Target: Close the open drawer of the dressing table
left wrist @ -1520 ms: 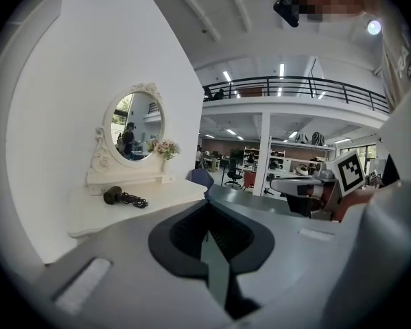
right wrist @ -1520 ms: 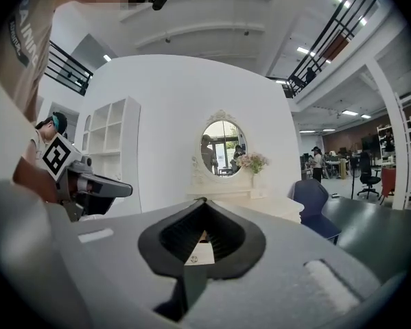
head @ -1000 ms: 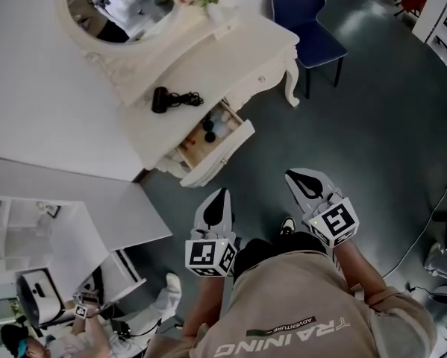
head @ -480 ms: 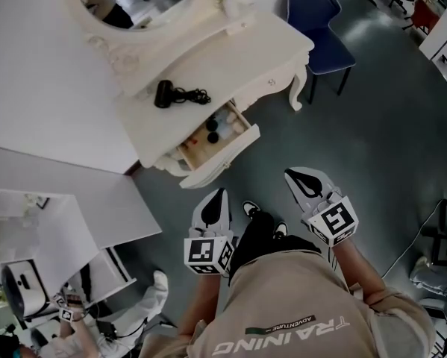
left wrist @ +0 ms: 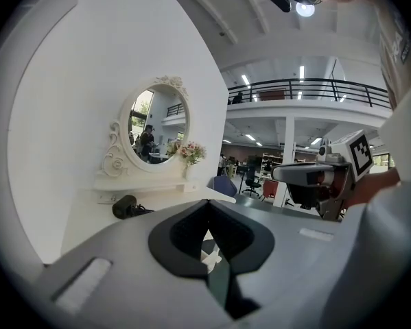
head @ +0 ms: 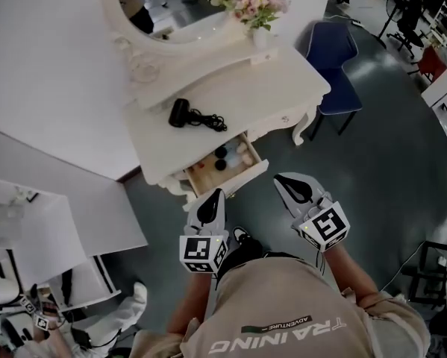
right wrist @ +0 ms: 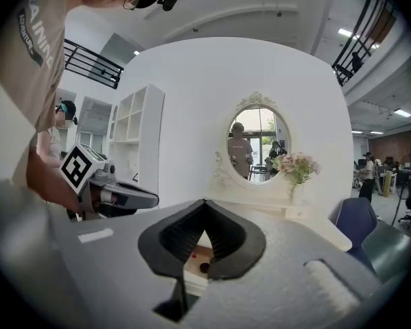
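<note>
Drawer is standing pulled out of the white dressing table, holding small bottles. It is probably sliding lightly, and is best pushed flat on its front panel. Left gripper and right gripper are hovering just short of it, fingers pressed together, empty.

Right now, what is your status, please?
Left gripper and right gripper shut, empty. Drawer open, small items inside. Nothing blocks its front.
</note>
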`<state>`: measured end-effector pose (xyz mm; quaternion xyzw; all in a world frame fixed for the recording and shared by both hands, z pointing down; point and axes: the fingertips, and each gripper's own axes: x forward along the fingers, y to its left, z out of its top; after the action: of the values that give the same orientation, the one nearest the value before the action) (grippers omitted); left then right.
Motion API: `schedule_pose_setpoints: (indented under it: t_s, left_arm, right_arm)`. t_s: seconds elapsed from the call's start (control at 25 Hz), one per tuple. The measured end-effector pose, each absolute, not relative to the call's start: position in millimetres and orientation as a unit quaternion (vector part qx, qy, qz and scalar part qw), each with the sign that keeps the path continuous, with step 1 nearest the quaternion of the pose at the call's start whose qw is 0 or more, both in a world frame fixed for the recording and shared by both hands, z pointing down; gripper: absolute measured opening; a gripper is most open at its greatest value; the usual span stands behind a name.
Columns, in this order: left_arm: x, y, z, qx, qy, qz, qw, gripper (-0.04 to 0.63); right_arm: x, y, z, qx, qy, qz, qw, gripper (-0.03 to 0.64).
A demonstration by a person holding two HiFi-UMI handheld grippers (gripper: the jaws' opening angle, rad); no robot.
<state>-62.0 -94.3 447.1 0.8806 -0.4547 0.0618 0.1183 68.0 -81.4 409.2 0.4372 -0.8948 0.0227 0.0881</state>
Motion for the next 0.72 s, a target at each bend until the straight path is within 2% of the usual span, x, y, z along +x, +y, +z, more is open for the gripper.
schedule_pose_setpoints:
  t_s: [0.24,0.72]
  left_arm:
    - [-79.5,-108.2,440.0,0.874,-0.47,0.046,0.116,0.018]
    - [-108.9,-108.5,446.1,0.849,-0.513,0.034,0.122,0.018]
  right_arm:
    - [49.6,-93.8,415.5,0.418,-0.902,0.025,0.106,0.002]
    - [10.5,-107.2,401.2,0.38,-0.921,-0.008,0.088,0.002]
